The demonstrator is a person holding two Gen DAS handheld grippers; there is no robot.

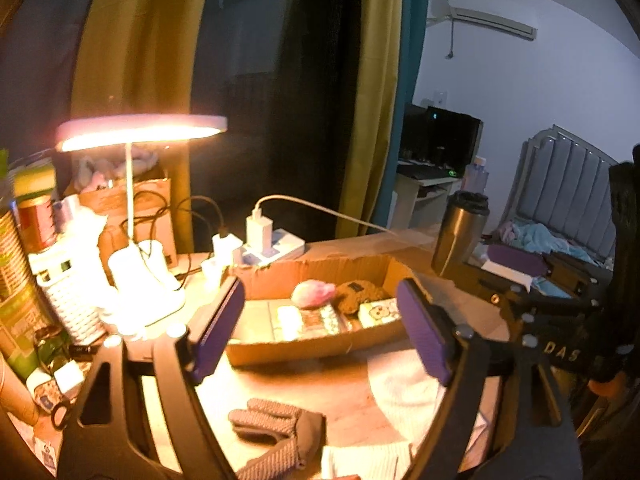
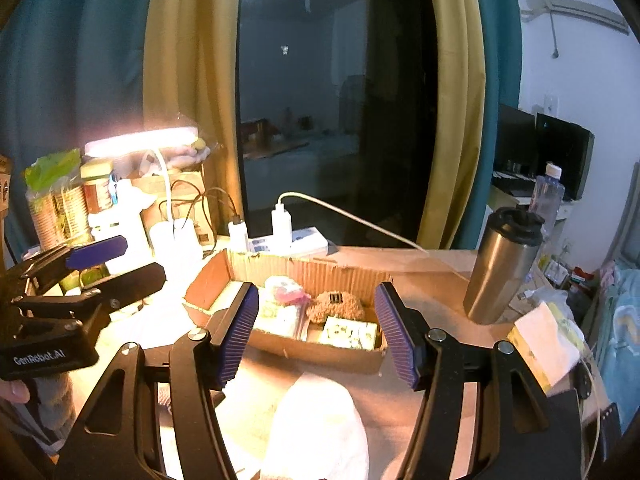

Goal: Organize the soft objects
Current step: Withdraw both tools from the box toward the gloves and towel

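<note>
A shallow cardboard box [image 1: 320, 348] [image 2: 304, 276] lies on the wooden desk, holding a pink soft ball [image 1: 313, 293] [image 2: 285, 289], a brown fuzzy item [image 1: 358, 294] [image 2: 338, 306] and small packets. My left gripper [image 1: 320, 330] is open and empty, hovering in front of the box above a grey knit glove [image 1: 276, 426] and a white cloth [image 1: 404, 390]. My right gripper [image 2: 316, 336] is open and empty, above the white cloth [image 2: 316, 428]. The left gripper also shows at the left of the right wrist view [image 2: 108, 264].
A lit desk lamp [image 1: 140, 128] [image 2: 140, 144], jars and clutter stand at the left. A power strip with chargers [image 1: 272, 246] [image 2: 280, 240] sits behind the box. A steel tumbler [image 1: 460, 232] [image 2: 504, 264] stands at the right. Curtains and a dark window are behind.
</note>
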